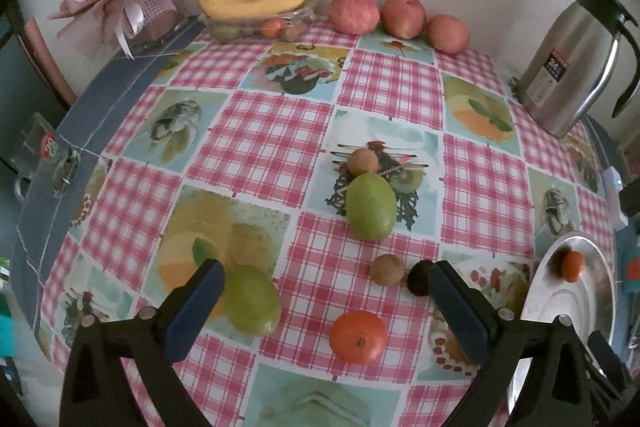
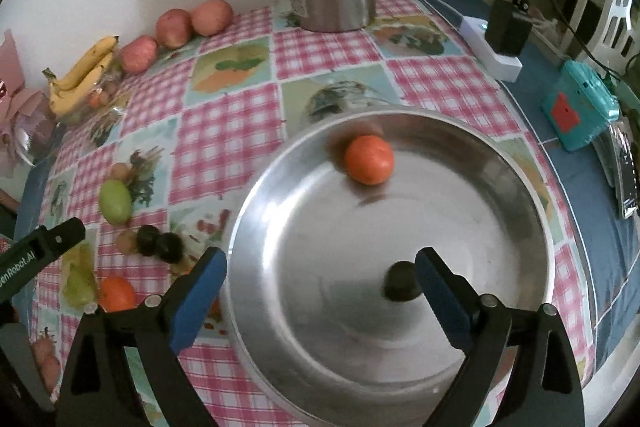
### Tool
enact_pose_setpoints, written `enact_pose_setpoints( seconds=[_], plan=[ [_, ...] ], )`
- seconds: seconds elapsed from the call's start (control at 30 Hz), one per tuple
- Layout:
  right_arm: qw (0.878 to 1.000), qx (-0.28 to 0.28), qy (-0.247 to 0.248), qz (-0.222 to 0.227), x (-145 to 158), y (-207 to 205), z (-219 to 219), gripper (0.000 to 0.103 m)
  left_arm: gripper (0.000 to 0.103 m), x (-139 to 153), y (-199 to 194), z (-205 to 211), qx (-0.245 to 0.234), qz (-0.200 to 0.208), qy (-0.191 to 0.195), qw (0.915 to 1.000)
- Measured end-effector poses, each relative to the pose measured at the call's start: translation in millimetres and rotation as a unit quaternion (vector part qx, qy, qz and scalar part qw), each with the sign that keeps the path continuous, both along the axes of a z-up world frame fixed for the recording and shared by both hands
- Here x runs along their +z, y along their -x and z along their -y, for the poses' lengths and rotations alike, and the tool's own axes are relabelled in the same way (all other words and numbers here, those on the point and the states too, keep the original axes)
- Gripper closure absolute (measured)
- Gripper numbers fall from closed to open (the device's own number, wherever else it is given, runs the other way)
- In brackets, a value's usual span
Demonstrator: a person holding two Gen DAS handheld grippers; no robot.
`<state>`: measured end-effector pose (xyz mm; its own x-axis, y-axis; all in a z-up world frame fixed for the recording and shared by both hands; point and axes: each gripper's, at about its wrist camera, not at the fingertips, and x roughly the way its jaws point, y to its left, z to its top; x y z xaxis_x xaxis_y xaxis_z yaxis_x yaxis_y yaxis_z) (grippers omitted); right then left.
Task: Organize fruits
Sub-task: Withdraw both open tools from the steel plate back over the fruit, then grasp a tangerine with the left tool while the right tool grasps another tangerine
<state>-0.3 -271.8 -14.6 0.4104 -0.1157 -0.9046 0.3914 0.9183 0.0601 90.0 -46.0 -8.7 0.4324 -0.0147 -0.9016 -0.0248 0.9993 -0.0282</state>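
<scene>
Steel shone in the round metal plate [image 2: 400, 327] under the right gripper [image 2: 320, 287], whose blue jaws stood spread and pinched nothing. A small dark fruit [image 2: 401, 281] lay in the plate, just beside the inner face of the right-hand jaw, and a mandarin [image 2: 369, 159] rested near the far rim. The left gripper [image 1: 326, 291] was also spread wide and empty, above the checked tablecloth [image 1: 256, 143]. An orange [image 1: 358, 337] lay between its jaws, slightly toward the camera. A green mango [image 1: 252, 301] was touching the left-hand jaw, its long axis running away from the tongs. I judged that the left hand was nearer to the loose fruits.
</scene>
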Motion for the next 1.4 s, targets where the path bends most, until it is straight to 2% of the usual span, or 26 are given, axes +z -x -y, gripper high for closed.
enact_pose_setpoints(
  seconds=[0.37, 0.53, 0.67, 1.03, 1.17, 1.23, 1.27, 1.3, 1.33, 1.37, 1.4],
  plan=[
    [0.997, 0.059, -0.038, 0.011, 3, -4, -48, 0.008, 0.000, 3, 16, -33, 0.046, 0.011, 0.019, 0.9987],
    [0.996, 0.078, -0.028, 0.018, 12, -6, -72, 0.008, 0.000, 5, 21, -45, 0.061, 0.014, 0.026, 0.9977],
    [0.996, 0.078, -0.031, 0.002, 12, -13, -84, 0.008, 0.000, 4, 21, -54, 0.075, 0.011, 0.038, 0.9964],
    [0.993, 0.109, -0.038, -0.008, 12, -36, -100, 0.008, 0.000, -5, 18, -78, 0.119, -0.011, 0.071, 0.9903],
    [0.994, 0.095, -0.048, -0.011, 5, -35, -88, 0.008, 0.000, -8, 17, -79, 0.123, -0.018, 0.069, 0.9899],
    [0.995, 0.088, -0.035, -0.012, 5, -35, -83, 0.009, 0.000, -10, 16, -74, 0.114, -0.025, 0.071, 0.9906],
    [0.996, 0.086, -0.025, -0.015, 4, -34, -81, 0.012, 0.000, -10, 15, -72, 0.109, -0.028, 0.072, 0.9910],
    [0.996, 0.086, -0.022, -0.017, 3, -34, -80, 0.019, 0.000, -11, 14, -68, 0.101, -0.031, 0.076, 0.9915],
    [0.996, 0.085, -0.025, -0.020, 1, -34, -78, 0.024, 0.000, -11, 12, -66, 0.094, -0.035, 0.080, 0.9917],
    [0.996, 0.083, -0.035, -0.023, -2, -33, -75, 0.033, 0.000, -13, 11, -62, 0.084, -0.040, 0.086, 0.9920],
    [0.996, 0.079, -0.043, -0.026, -5, -33, -73, 0.036, 0.000, -14, 10, -58, 0.076, -0.046, 0.088, 0.9922]
  ],
)
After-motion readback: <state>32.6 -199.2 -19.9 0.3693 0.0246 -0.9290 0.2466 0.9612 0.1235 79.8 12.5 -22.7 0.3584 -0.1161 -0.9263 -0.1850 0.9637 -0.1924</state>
